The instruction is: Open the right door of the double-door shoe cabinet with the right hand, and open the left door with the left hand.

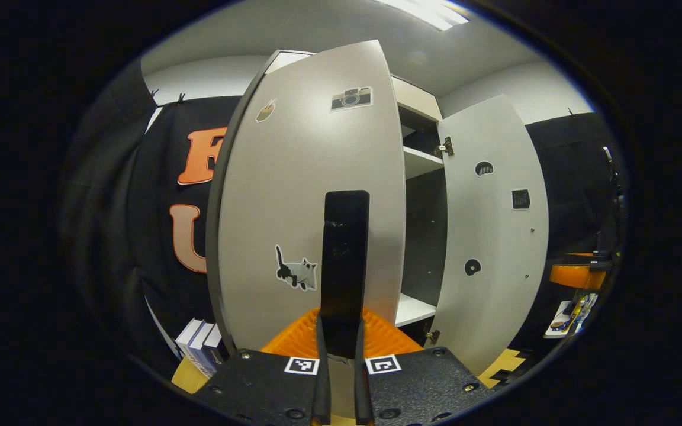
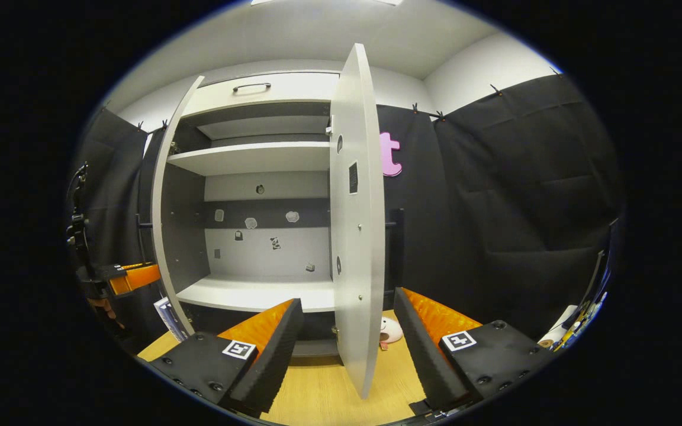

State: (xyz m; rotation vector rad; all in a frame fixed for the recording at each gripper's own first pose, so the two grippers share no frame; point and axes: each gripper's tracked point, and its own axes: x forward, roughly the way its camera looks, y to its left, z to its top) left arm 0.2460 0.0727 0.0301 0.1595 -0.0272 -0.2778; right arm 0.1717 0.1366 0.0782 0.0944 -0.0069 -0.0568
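The white shoe cabinet point(image 2: 258, 158) stands with both doors swung out. My left gripper point(image 1: 341, 324) is shut on the black vertical handle point(image 1: 346, 248) of the left door point(image 1: 299, 189), whose outer face carries stickers. The right door point(image 1: 492, 236) hangs open beyond it, inner face showing. In the right gripper view that right door point(image 2: 356, 236) stands edge-on between my wide-apart fingers; my right gripper point(image 2: 347, 349) is open and touches nothing, and the door's black handle point(image 2: 397, 248) sits on the far side. The left gripper point(image 2: 119, 278) is at the left door point(image 2: 166, 225).
Inside are white shelves point(image 2: 252, 293) and a stickered back panel. A drawer with a handle point(image 2: 252, 87) tops the cabinet. Books point(image 1: 199, 346) lean at the lower left, a small plush toy point(image 2: 388, 331) lies on the wooden floor point(image 2: 323, 393), and black cloth walls close in.
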